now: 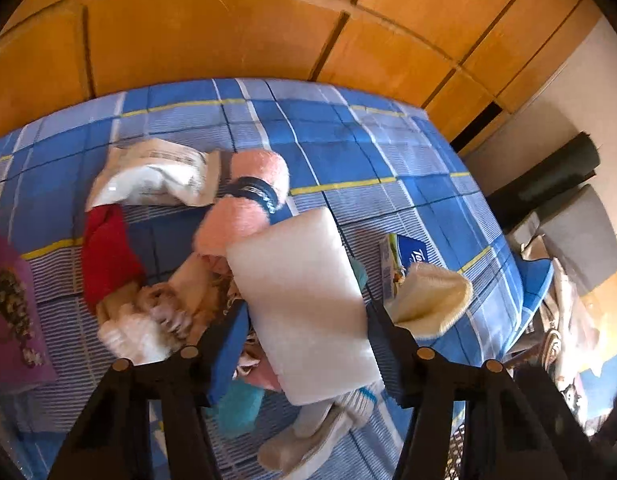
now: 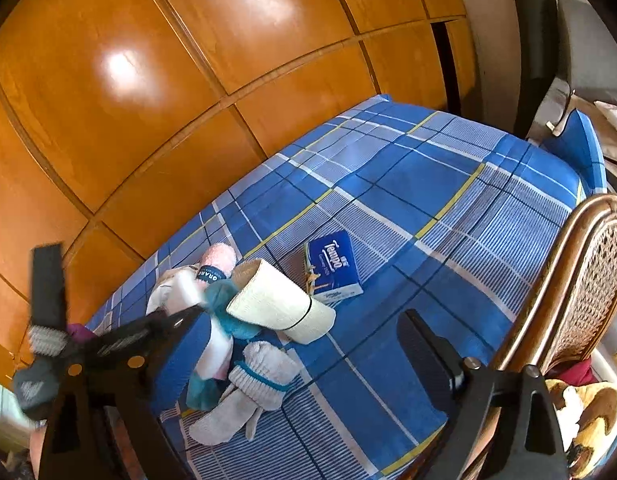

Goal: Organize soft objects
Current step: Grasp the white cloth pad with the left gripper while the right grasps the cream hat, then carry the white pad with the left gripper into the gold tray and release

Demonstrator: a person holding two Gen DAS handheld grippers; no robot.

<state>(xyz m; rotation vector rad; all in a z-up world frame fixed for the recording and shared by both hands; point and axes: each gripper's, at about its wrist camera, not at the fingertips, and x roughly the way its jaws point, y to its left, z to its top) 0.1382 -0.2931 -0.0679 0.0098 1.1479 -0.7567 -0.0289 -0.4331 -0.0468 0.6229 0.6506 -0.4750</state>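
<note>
My left gripper [image 1: 304, 312] is shut on a white foam block [image 1: 304, 300] and holds it above a pile of soft things on the blue plaid bed [image 1: 348, 140]. The pile holds a pink fuzzy sock bundle [image 1: 244, 208], a red cloth [image 1: 106, 256], a white plastic packet [image 1: 156, 172], a cream slipper [image 1: 432, 296], grey socks [image 1: 308, 436] and a teal cloth [image 1: 238, 408]. My right gripper [image 2: 304, 344] is open and empty above the bed, right of the cream slipper [image 2: 280, 304], grey socks [image 2: 248, 392] and teal cloth [image 2: 228, 308].
A blue Tempo tissue pack [image 2: 334, 268] lies beside the slipper. A purple cushion [image 1: 12, 312] sits at the bed's left. Orange wooden wardrobe doors [image 2: 148, 80] stand behind the bed. A wicker chair [image 2: 580, 280] with a plush toy [image 2: 588, 412] is at right.
</note>
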